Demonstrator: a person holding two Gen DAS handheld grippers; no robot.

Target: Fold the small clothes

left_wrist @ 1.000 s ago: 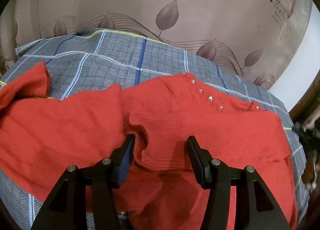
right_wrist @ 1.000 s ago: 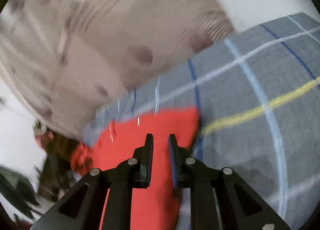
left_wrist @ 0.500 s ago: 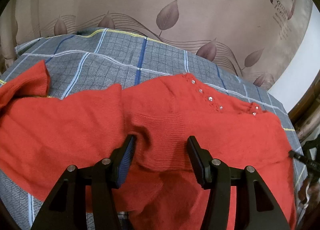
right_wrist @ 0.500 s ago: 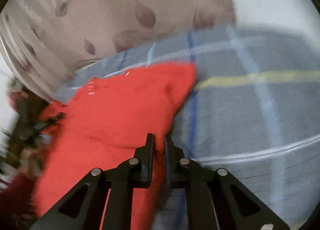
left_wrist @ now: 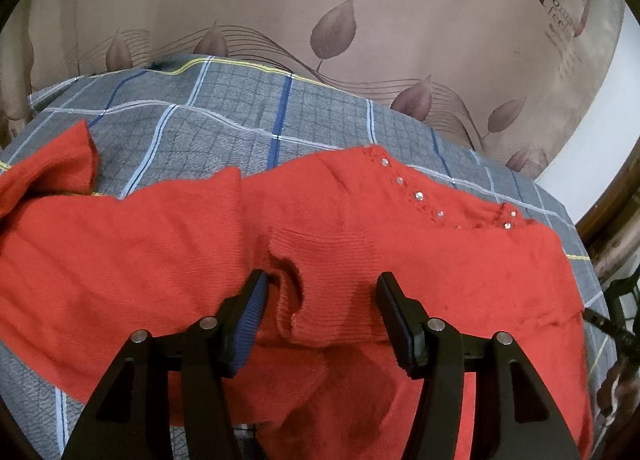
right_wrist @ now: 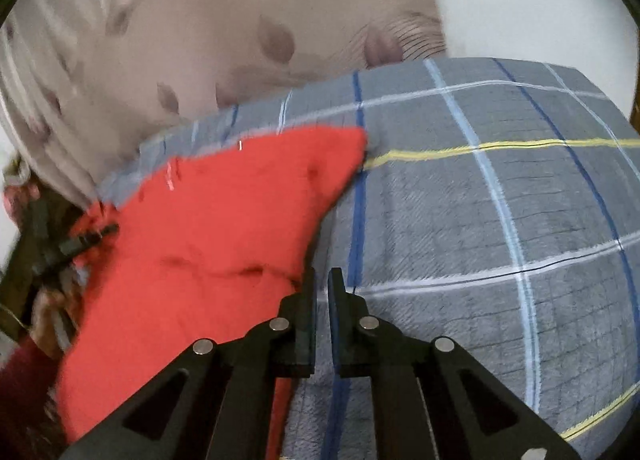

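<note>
**Red knit sweater spread out, one edge near a nearly closed gripper**

Red knit sweater spread across the grey plaid blanket, rhinestone-trimmed neckline toward the far side, one sleeve trailing off to the left. Probably laid flat like this to give clean fold lines. Ribbed cuff of the other sleeve already turned in over the body, resting right between the fingers of the left gripper.

Left gripper: spread wide, straddling that cuff, blue pad just beside its rumpled edge; nothing pinched (more a hover than a hold, judging by the gap on both sides).

Right gripper: fingers drawn almost together, only a narrow slit between them, low at the sweater's right edge. Red fabric up against the left finger; whether any knit is actually caught in the slit, impossible to say from this blurred view. Likely stationed there to lift or pull that side over.
</note>
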